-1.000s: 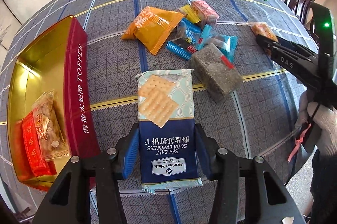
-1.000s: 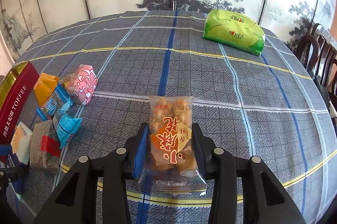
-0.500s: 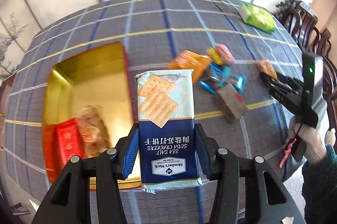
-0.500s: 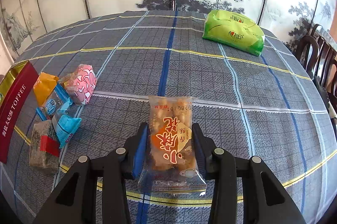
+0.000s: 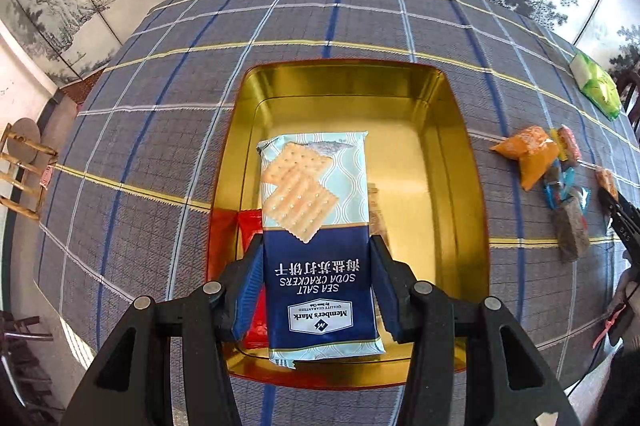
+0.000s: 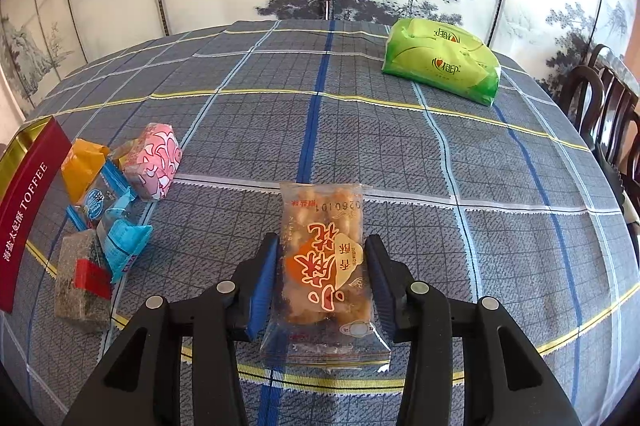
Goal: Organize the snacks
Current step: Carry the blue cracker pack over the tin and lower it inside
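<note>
The left gripper (image 5: pixel 316 266) clamps the soda cracker pack (image 5: pixel 316 226) above the gold tin (image 5: pixel 460 162). The right gripper (image 6: pixel 322 274) is opening around the fried-snack bag (image 6: pixel 324 266) on the tablecloth (image 6: pixel 400 154), other snacks lying at nine o'clock.

The tin (image 5: pixel 460 162) is polished gold metal inside, mirror-bright. The cracker pack (image 5: pixel 316 234) is smooth glossy plastic film; the clear fried-snack packet (image 6: pixel 324 266) is shiny and crinkled. Woven plaid cloth (image 6: pixel 400 154) covers the bench, matt and coarse. The tongs (image 5: pixel 318 290) are matt black plastic with ribbed blue pads (image 5: pixel 250 290).
</note>
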Available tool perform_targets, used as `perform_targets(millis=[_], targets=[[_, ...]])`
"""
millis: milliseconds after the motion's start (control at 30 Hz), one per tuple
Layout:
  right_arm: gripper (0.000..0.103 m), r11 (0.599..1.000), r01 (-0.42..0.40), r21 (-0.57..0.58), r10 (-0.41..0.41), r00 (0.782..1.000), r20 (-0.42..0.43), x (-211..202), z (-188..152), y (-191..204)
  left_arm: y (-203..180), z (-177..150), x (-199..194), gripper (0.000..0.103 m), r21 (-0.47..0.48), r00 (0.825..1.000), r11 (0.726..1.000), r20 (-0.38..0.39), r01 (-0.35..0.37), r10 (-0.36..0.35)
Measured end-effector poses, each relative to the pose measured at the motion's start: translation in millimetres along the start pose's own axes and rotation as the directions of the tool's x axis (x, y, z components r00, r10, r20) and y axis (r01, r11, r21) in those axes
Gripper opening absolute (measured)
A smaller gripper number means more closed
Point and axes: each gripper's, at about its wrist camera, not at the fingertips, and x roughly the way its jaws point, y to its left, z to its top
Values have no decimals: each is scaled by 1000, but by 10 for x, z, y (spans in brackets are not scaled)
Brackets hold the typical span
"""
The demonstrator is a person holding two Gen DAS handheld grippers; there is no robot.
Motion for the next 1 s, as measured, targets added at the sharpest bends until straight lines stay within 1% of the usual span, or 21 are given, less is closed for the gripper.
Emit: perform_targets(millis=[167, 367, 567, 867, 1000], targets=[[46, 1000, 0, 1, 0, 1000, 0, 1, 1, -8, 118, -91, 203, 46, 1, 998, 1000, -54, -14, 14], [47, 1000, 3, 1, -3, 1000, 0, -8, -3, -29, 176, -182, 313, 46, 21, 996, 999, -82, -25, 27], [48, 1000, 7, 3, -7, 1000, 0, -5, -7, -58, 186, -225, 309, 47, 38, 997, 999, -72, -16, 19], [52, 1000, 15, 11, -15, 1000, -5, -1, -17, -72, 175, -257, 332, 48, 31, 997, 999, -74, -19, 21], [52, 999, 24, 24, -23, 998, -55, 24, 51, -59, 159, -260, 327, 49, 42, 997, 999, -69, -31, 34]])
